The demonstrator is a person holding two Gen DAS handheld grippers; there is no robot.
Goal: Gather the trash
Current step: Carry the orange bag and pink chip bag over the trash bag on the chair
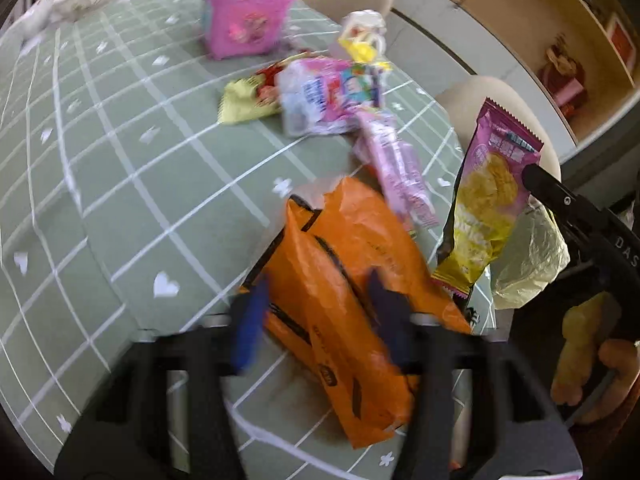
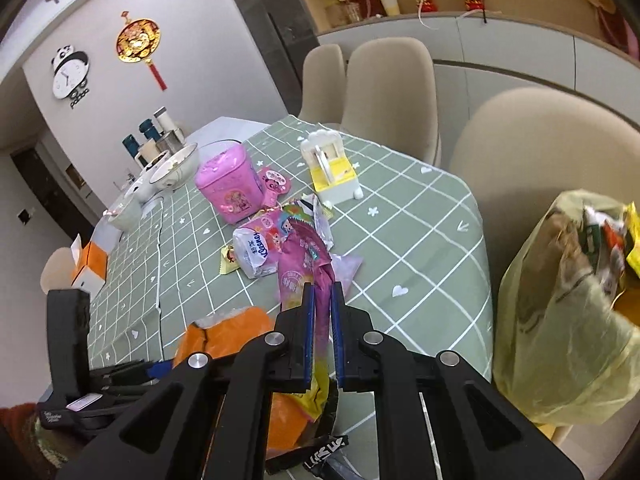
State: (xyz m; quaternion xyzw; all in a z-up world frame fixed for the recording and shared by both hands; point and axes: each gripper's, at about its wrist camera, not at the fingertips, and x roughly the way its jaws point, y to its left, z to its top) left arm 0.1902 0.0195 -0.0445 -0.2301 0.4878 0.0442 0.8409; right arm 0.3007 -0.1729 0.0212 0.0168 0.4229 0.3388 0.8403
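Observation:
In the left wrist view my left gripper (image 1: 318,284) is low over the green checked tablecloth (image 1: 120,184). Its blue pads press both sides of an orange plastic wrapper (image 1: 352,320), which is blurred. My right gripper (image 2: 322,292) is shut on a pink and yellow chip packet (image 2: 304,272), held above the table's near edge. The same chip packet (image 1: 488,204) hangs to the right of the orange wrapper. Beside the table hangs a yellowish see-through trash bag (image 2: 568,320) with rubbish in it. More litter lies mid-table: a tissue pack (image 1: 328,96), a yellow wrapper (image 1: 244,100) and a pale pink wrapper (image 1: 396,168).
A pink box (image 2: 230,184), a white and yellow toy (image 2: 332,172) and bowls (image 2: 176,168) stand further back on the table. Beige chairs (image 2: 388,92) line the far side. A person's hand (image 1: 580,360) shows at the lower right. An orange box (image 2: 90,268) sits at the left.

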